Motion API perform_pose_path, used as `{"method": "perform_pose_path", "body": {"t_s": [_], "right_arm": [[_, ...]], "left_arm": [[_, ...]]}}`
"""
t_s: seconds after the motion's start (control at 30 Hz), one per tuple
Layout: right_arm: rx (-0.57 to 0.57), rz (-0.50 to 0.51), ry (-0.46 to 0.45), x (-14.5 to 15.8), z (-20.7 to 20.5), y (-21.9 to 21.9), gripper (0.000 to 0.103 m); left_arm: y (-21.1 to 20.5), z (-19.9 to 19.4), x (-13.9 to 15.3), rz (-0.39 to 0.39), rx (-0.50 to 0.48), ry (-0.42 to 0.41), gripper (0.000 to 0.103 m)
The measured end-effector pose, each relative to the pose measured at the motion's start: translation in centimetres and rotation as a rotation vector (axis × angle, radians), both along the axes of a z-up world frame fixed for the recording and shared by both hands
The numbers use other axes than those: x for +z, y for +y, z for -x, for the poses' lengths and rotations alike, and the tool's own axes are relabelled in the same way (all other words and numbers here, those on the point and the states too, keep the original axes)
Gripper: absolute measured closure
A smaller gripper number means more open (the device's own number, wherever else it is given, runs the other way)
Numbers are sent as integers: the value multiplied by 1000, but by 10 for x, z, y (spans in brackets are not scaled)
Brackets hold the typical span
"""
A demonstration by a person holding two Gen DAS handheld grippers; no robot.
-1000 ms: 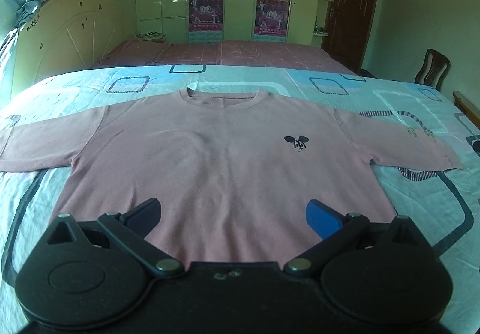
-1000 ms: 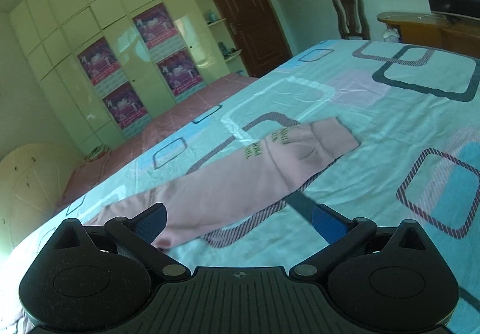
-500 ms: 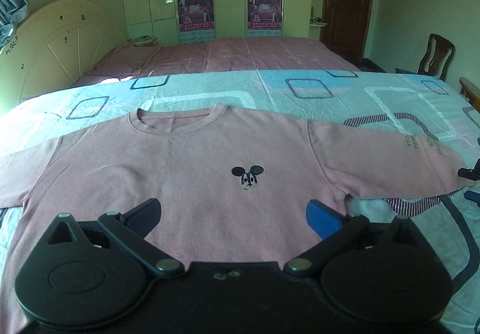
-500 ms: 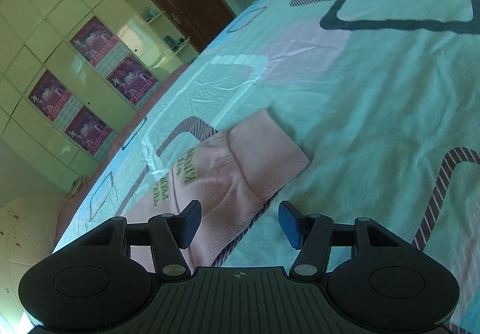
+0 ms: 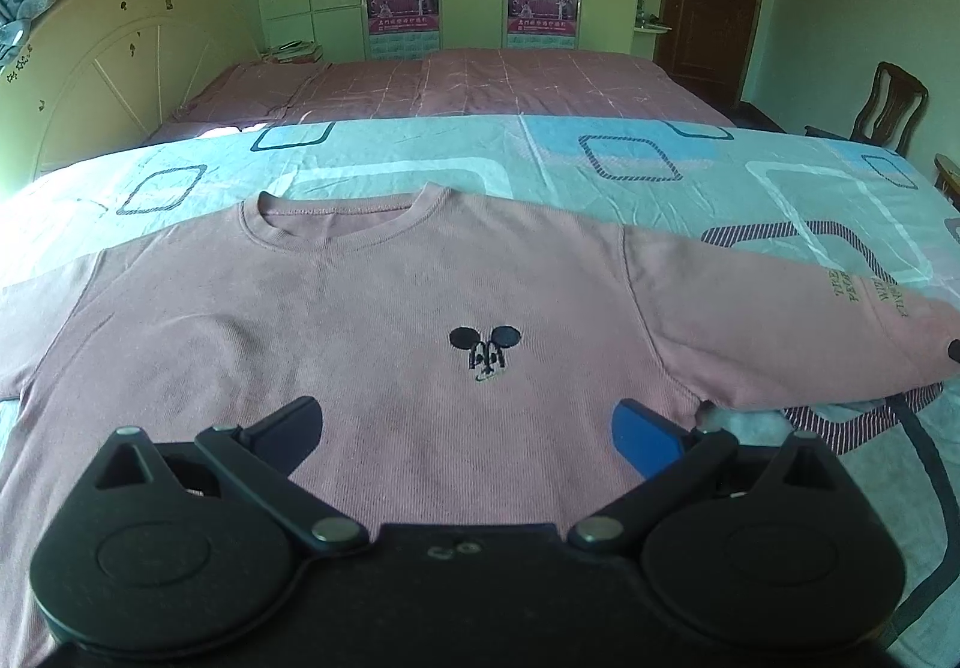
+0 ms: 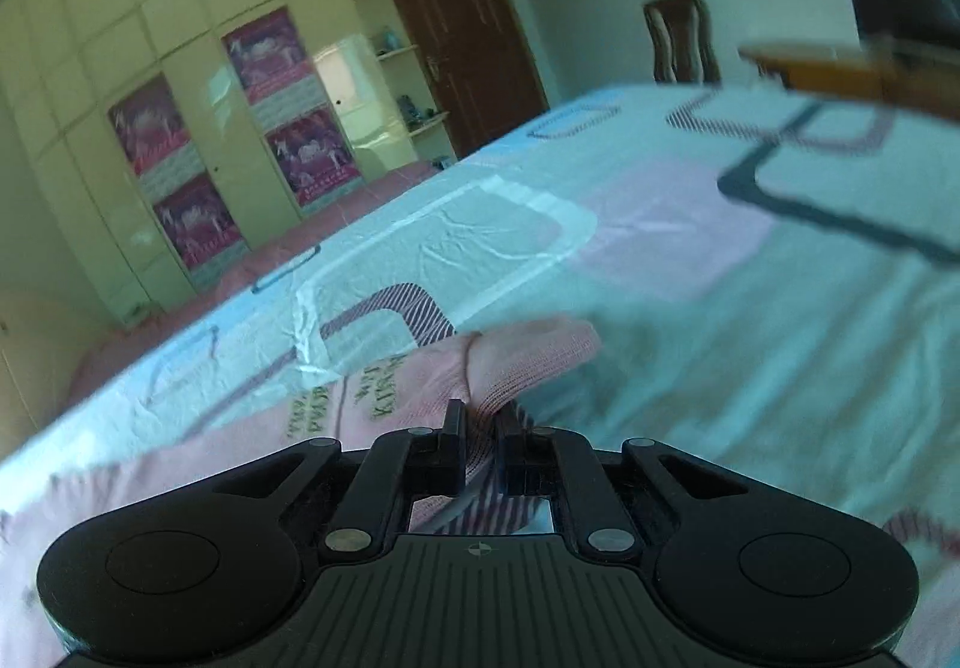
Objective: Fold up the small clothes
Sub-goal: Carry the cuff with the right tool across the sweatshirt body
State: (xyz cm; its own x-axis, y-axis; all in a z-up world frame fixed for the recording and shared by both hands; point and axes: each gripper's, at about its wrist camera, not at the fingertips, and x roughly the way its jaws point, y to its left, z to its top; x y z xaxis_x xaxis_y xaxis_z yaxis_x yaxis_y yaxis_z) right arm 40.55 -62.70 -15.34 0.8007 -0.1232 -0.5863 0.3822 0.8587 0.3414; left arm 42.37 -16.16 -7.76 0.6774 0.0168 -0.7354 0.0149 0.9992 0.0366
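A: Right gripper point(image 6: 480, 443), fingers pinched tight on the pink shirt's sleeve cuff point(image 6: 528, 353), bunching it off the bedsheet point(image 6: 750, 344)!

B: Left gripper point(image 5: 465, 428), fingers spread wide, hovering level above the pink shirt point(image 5: 360, 320) lying flat on the sheet.
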Motion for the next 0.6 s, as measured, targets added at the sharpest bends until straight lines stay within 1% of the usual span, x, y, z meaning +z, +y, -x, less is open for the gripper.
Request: {"method": "perform_pose_path", "body": {"t_s": [0.03,0.07,0.1,0.17,0.27,0.43,0.5,0.6], "right_arm": [[-33,-71,49,-11,-2,-9,95],[-52,-124,62,-18,-1,-15,95],[-60,-142,47,-17,2,-16,95],[-55,-141,50,-13,3,-13,95],[-77,-174,56,-13,2,-14,95],[-99,-222,63,-9,-6,-17,95],[-89,-184,61,-1,-11,-9,95],[-43,-101,9,26,-18,23,95]], "left_arm": [[0,-1,-2,-6,0,10,1],[1,-3,-3,-10,2,22,1],[2,-4,-4,-12,2,34,1],[9,-3,-6,-16,2,42,1],[25,-1,-8,-6,12,40,1],[68,2,-12,17,71,39,1],[89,1,-15,28,89,38,1],[123,-1,-20,53,99,40,1]]}}
